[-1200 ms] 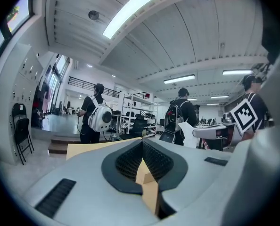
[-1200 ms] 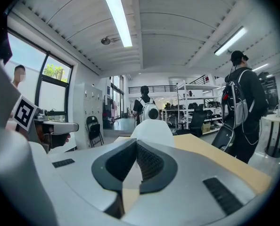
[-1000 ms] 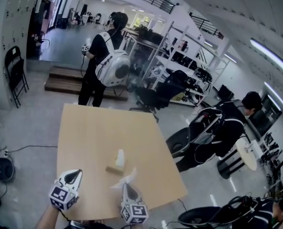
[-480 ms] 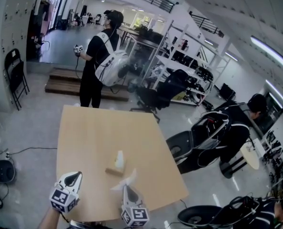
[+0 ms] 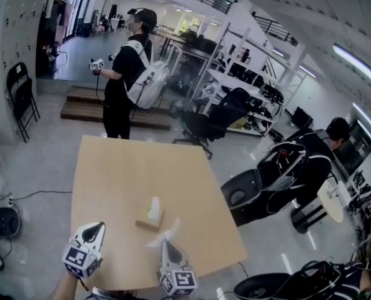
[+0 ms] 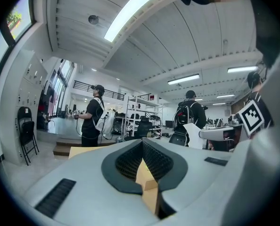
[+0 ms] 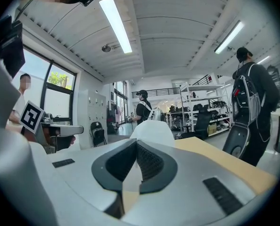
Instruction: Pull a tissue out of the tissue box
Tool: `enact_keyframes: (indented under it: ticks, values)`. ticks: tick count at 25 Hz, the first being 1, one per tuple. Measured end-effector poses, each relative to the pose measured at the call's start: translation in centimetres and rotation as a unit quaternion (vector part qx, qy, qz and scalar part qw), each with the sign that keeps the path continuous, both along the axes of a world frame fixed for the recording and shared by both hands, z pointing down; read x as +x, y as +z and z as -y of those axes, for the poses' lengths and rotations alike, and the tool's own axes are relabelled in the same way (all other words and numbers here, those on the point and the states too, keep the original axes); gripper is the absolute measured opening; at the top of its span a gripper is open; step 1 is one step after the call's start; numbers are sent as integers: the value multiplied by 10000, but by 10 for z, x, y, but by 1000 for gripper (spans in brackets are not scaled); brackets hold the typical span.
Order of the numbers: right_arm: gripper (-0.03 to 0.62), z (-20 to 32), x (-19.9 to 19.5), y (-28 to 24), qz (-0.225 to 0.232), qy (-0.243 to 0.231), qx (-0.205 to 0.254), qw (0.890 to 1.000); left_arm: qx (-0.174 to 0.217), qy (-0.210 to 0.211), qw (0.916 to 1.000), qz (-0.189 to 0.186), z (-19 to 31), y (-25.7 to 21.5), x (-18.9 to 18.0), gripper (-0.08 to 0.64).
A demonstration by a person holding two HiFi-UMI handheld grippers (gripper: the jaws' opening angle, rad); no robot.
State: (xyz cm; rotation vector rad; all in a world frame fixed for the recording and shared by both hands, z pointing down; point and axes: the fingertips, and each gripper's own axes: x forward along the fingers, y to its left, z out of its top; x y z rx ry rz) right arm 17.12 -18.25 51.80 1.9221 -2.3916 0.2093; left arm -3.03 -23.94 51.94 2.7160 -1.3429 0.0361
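Observation:
A low tan tissue box (image 5: 146, 220) lies on the wooden table (image 5: 135, 167), with a white tissue (image 5: 154, 206) standing up from its slot. My right gripper (image 5: 164, 243) is just in front of the box, shut on a second, loose white tissue (image 5: 165, 232) that fans out above its tips; in the right gripper view that tissue (image 7: 152, 129) shows beyond the closed jaws (image 7: 136, 143). My left gripper (image 5: 97, 226) hovers to the left of the box, shut with nothing in it (image 6: 142, 143). It is apart from the box.
A person with a white backpack (image 5: 128, 74) stands beyond the table's far edge. Another person in black (image 5: 313, 158) bends over round chairs at the right. Shelving and office chairs (image 5: 204, 120) fill the background. A folding chair (image 5: 20, 99) stands at the left wall.
The person with the backpack has stepped left and turned. Both grippers, the held tissue and the box stay where they were.

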Motion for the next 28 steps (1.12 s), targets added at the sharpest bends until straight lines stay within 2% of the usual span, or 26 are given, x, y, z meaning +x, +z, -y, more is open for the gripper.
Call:
enact_keyframes:
  ticks: [5, 28]
  values:
    - [12, 2, 3, -3, 134, 37, -40, 9999, -85, -1, 10000, 37, 0, -2, 3, 8]
    - [12, 18, 6, 2, 139, -51, -47, 9999, -105, -82, 9998, 111, 14, 7, 3, 8]
